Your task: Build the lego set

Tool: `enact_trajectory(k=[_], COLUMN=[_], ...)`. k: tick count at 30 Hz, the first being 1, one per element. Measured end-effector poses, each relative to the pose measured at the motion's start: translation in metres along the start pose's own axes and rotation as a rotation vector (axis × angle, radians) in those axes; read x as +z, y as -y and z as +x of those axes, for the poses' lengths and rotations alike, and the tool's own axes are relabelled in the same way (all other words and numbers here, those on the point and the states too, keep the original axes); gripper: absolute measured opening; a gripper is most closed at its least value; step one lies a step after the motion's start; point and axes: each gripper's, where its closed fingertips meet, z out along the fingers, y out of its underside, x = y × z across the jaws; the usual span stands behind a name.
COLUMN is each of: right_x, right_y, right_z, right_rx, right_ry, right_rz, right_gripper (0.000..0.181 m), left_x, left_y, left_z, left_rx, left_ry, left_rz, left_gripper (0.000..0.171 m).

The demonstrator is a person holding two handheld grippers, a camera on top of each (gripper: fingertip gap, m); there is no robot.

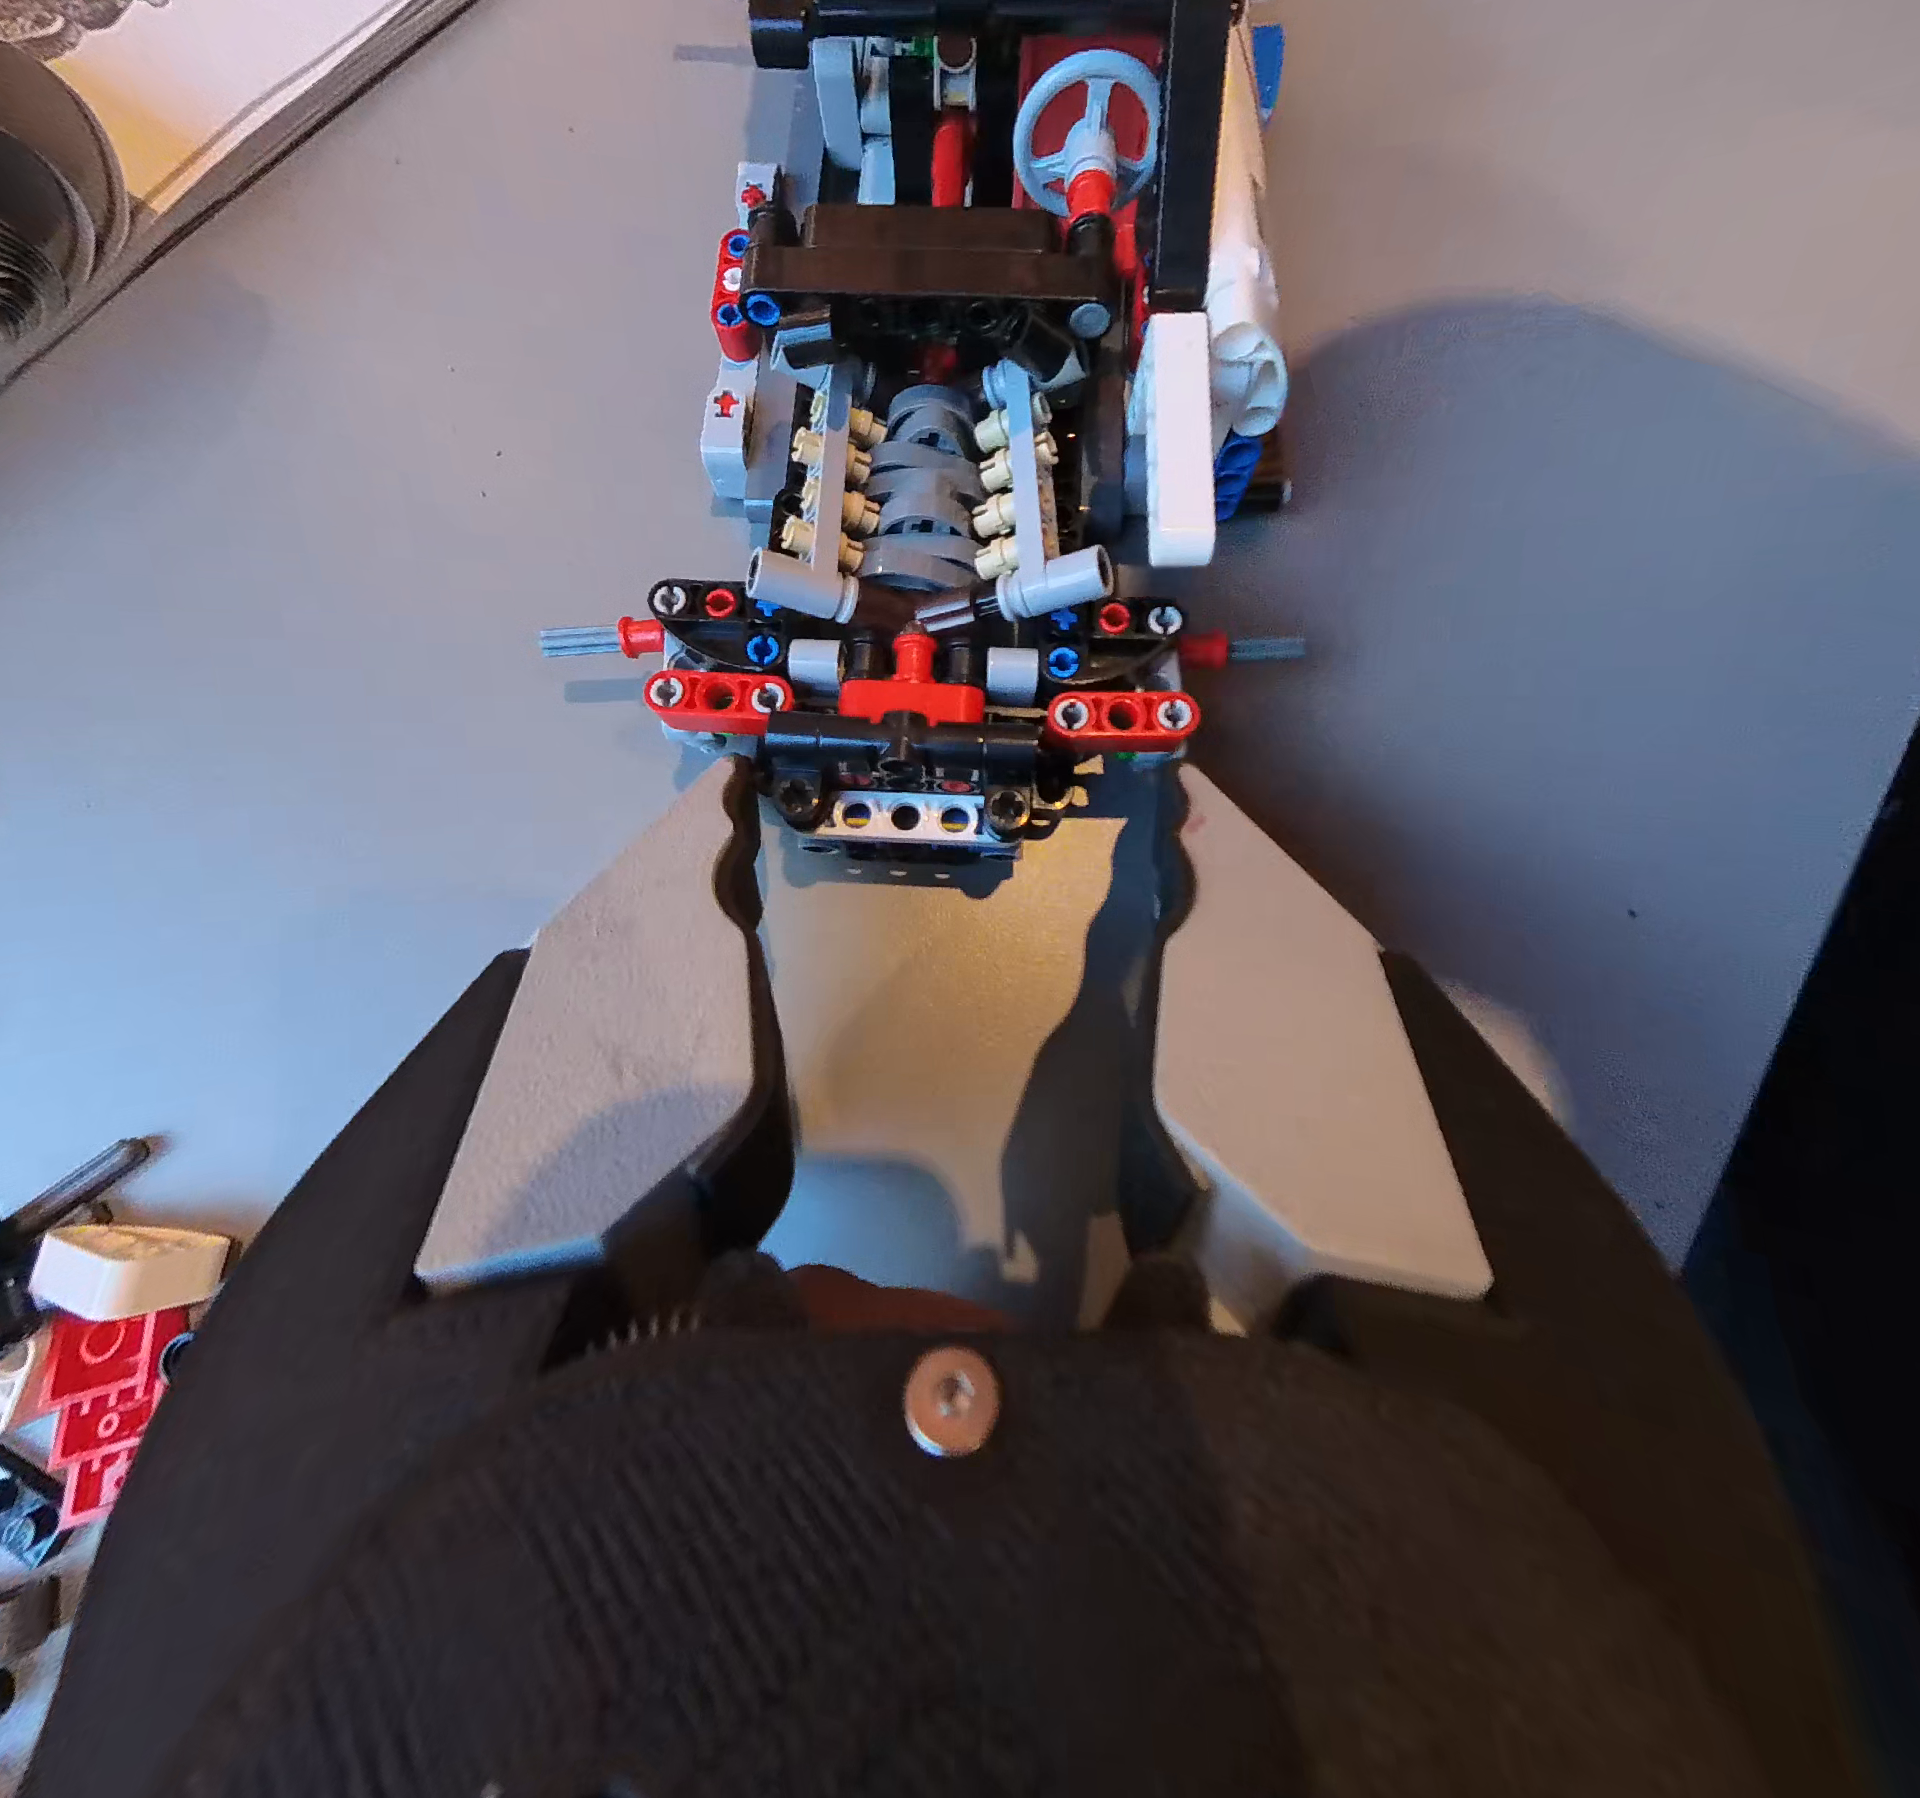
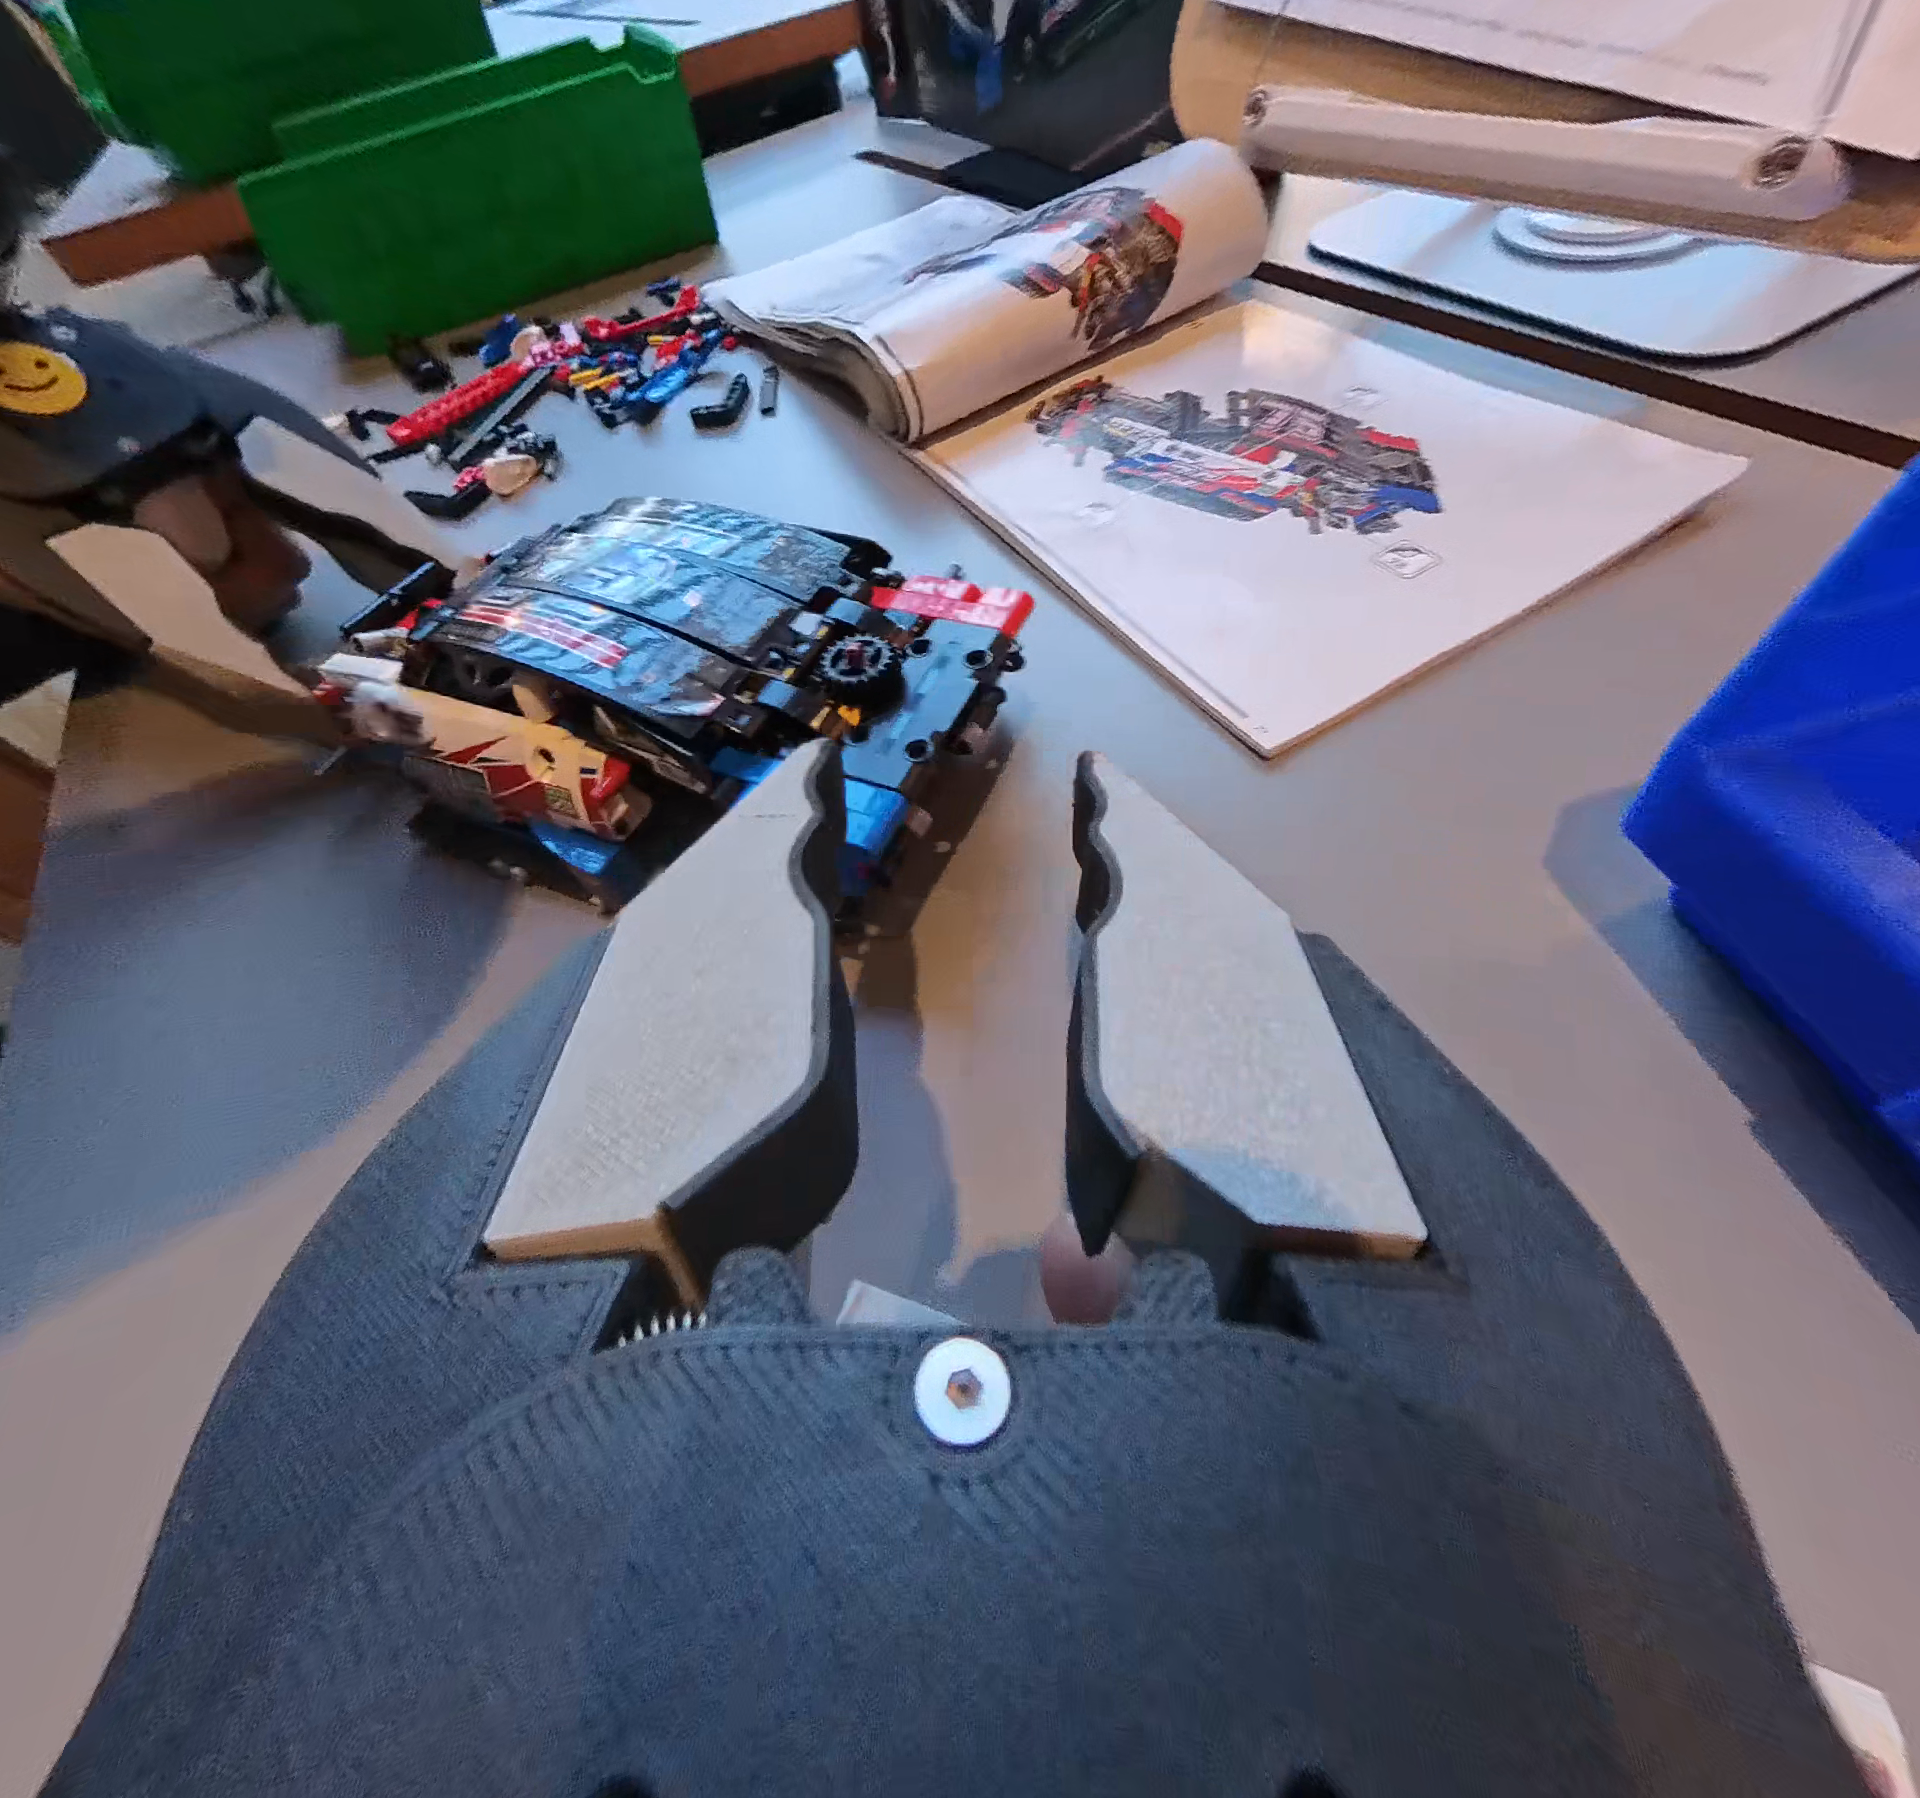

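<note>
- Left wrist view: the left gripper (image 1: 951, 813) stands open, its tips flanking the nose of the half-built black, red and grey brick car (image 1: 966, 460) on the grey table (image 1: 364, 605). The car looks stiff but snap-apart; hold its frame.
- Right wrist view: the right gripper (image 2: 951, 813) gapes empty beside the car's blue rear (image 2: 873, 813).

The lego car (image 1: 966, 418) is black, red, grey and white, with small blue pins and a grey wheel inside. Its roof (image 2: 665, 605) is shiny black with red and white stripes. The table (image 1: 312, 605) is grey. Far left stand green bins (image 2: 468, 190); at right is a blue bin (image 2: 1808, 792).
</note>
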Motion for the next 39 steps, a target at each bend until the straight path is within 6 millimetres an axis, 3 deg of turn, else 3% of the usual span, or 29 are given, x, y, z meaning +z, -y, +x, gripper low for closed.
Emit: enact_trajectory(k=[3,7,13,20,24,26,27,29,31,33,35,37,39], right_x=[-0.002,-0.010,-0.006,-0.010,-0.015,-0.016,-0.017,-0.019,-0.023,-0.026,-0.027,-0.026,-0.025], right_y=[-0.012,0.000,0.000,0.009,0.016,0.015,0.016,0.018,0.022,0.027,0.029,0.028,0.026], right_z=[0.016,0.010,0.026,0.012,-0.002,-0.004,-0.003,-0.002,-0.001,-0.001,0.000,0.000,0.001], right_rx=[-0.002,-0.005,-0.140,-0.260,-0.226,-0.214,-0.215,-0.199,-0.169,-0.153,-0.144,-0.142,-0.143], right_ry=[-0.020,0.108,0.010,-0.032,0.027,0.041,0.026,0.010,0.011,0.013,0.017,0.012,0.000], right_rz=[-0.043,0.045,0.014,0.030,0.074,0.075,0.084,0.106,0.138,0.162,0.165,0.157,0.142], right_gripper=[0.042,0.034,0.042,0.041,0.041,0.041,0.041,0.041,0.040,0.039,0.039,0.038,0.038], left_x=[0.001,0.002,0.003,0.002,0.001,-0.003,-0.008,-0.025,-0.051,-0.061,-0.038,0.010,0.069], left_y=[0.001,0.002,0.002,0.002,0.003,0.005,0.010,0.030,0.077,0.131,0.171,0.194,0.199], left_z=[0.000,-0.001,-0.001,0.000,0.014,0.021,0.018,0.000,-0.021,-0.041,-0.071,-0.113,-0.142], left_rx=[0.004,0.004,0.009,0.018,0.084,0.102,0.063,-0.021,-0.068,-0.105,-0.086,-0.043,-0.064], left_ry=[-0.004,-0.011,-0.009,-0.008,-0.064,-0.090,-0.085,-0.035,0.009,0.006,0.035,0.113,0.091], left_rz=[0.000,0.002,0.001,0.003,0.012,0.038,0.072,0.140,0.239,0.254,0.150,-0.012,-0.191], left_gripper=[0.073,0.074,0.073,0.072,0.053,0.063,0.059,0.061,0.073,0.082,0.096,0.096,0.096])
